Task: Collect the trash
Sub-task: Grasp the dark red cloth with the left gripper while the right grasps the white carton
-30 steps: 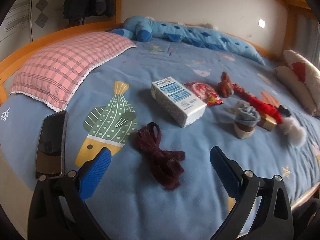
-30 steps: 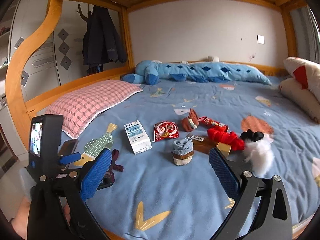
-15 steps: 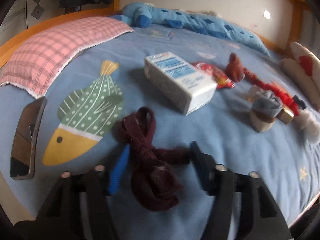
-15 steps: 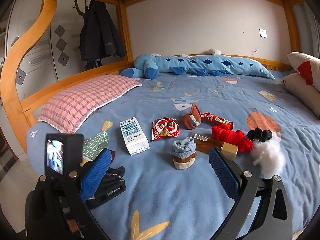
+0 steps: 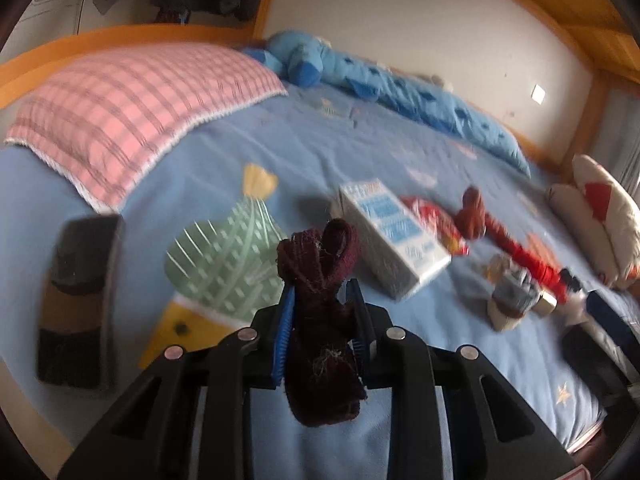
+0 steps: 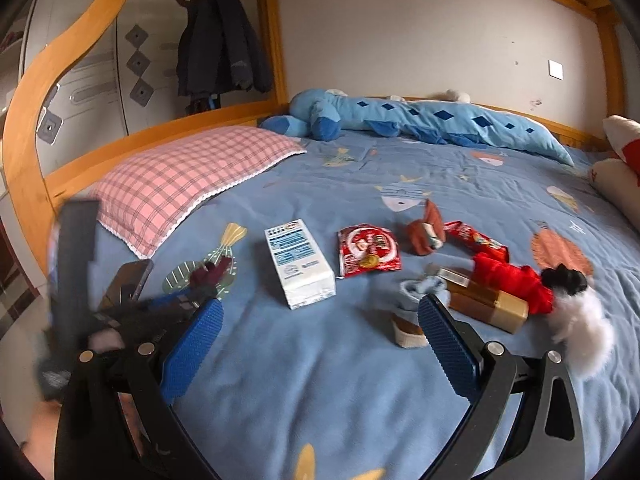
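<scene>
Left wrist: tool pinches fuzzy maroon cloth.

Left hand-held gripper: jaws spread wide a second ago, now closed on the dark red cloth. Dark red cloth: formerly flat on the bed beside the green fish print, now raised off it, its loop standing above the fingers. Right hand-held gripper: moved closer to the bed, jaws unchanged.

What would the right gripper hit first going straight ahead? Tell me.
Probably the blanket: the right gripper, open, points at a bare patch of it. Further on, the white box sits a bit left of the line; depth is unclear.
</scene>
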Tool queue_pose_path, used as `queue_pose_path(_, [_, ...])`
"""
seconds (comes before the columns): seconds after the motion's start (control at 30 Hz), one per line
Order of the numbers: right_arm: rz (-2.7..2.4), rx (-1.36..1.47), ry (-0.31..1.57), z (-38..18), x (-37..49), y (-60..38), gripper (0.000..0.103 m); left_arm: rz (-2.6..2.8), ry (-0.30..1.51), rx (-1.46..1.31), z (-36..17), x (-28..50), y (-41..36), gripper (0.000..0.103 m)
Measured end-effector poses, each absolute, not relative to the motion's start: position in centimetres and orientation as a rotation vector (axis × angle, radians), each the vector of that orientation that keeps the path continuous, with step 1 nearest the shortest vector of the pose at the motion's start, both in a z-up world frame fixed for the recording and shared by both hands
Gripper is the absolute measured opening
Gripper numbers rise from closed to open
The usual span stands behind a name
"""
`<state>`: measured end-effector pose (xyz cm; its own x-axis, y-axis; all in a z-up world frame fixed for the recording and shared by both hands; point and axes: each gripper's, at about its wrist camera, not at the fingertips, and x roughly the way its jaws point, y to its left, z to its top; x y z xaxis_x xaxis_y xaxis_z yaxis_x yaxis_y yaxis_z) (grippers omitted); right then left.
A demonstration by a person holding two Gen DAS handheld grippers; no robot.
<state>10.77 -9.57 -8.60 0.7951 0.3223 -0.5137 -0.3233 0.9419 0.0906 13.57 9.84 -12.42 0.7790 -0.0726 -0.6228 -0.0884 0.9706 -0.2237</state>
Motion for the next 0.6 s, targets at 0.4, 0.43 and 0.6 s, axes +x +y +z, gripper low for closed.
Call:
queue_pose_path(0.4, [0.405, -0.073, 0.658, -11.4, 19.5, -4.8, 0.083, 0.033, 0.67, -0.194, -11.1, 17.3, 12.9, 0.026])
queue_pose_path(0.43, [0.421, -0.084, 0.686, -11.7, 20.2, -4.4, 0.075, 0.036, 0.672, -0.2, -11.2, 17.4, 13.2, 0.026])
queue_pose_path(0.6, [0.43, -0.164, 0.759, -13.2, 23.5, -2.6, 0.072, 0.045, 0.679, -0.227, -11.9, 17.8, 14.3, 0.026])
